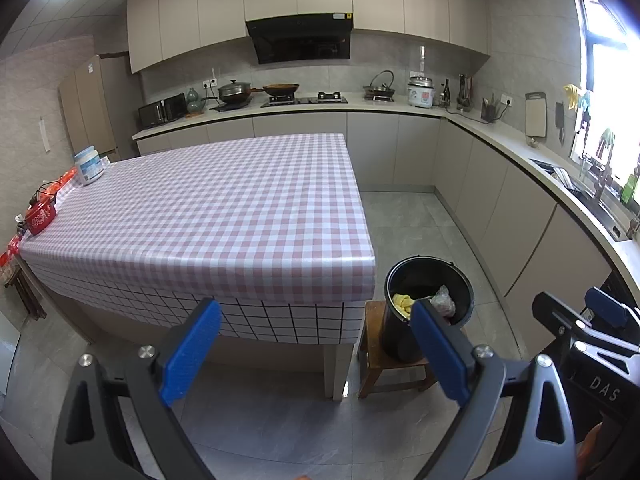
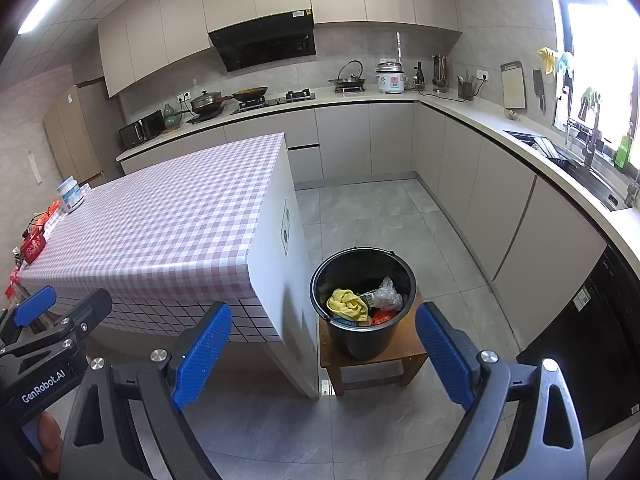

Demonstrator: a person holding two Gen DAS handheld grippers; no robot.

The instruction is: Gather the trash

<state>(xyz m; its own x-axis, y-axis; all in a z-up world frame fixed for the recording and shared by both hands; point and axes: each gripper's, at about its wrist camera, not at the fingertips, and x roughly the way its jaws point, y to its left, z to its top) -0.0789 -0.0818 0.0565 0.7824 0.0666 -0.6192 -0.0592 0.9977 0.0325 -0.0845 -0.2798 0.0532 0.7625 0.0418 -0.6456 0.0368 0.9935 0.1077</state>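
While held out over the kitchen floor, left gripper (image 1: 316,346) spread wide, nothing between the blue pads (image 1: 192,354) — right gripper (image 2: 323,350) likewise splayed and empty. Black bucket (image 2: 362,338) on a small wooden stool (image 2: 404,354), just beside the near corner of the table (image 2: 160,232) with the pink checked cloth. Inside the bucket: yellow rag (image 2: 347,303), crumpled clear plastic (image 2: 386,294), something red (image 2: 382,316) underneath, partly hidden. On the far left edge of the table — white tub (image 1: 89,166) and a red kettle (image 1: 40,216). Rest of the checked top bare. Counter (image 1: 304,110) along the back wall with pans and a rice cooker (image 1: 421,94). Sink (image 2: 560,156) at right under the window.
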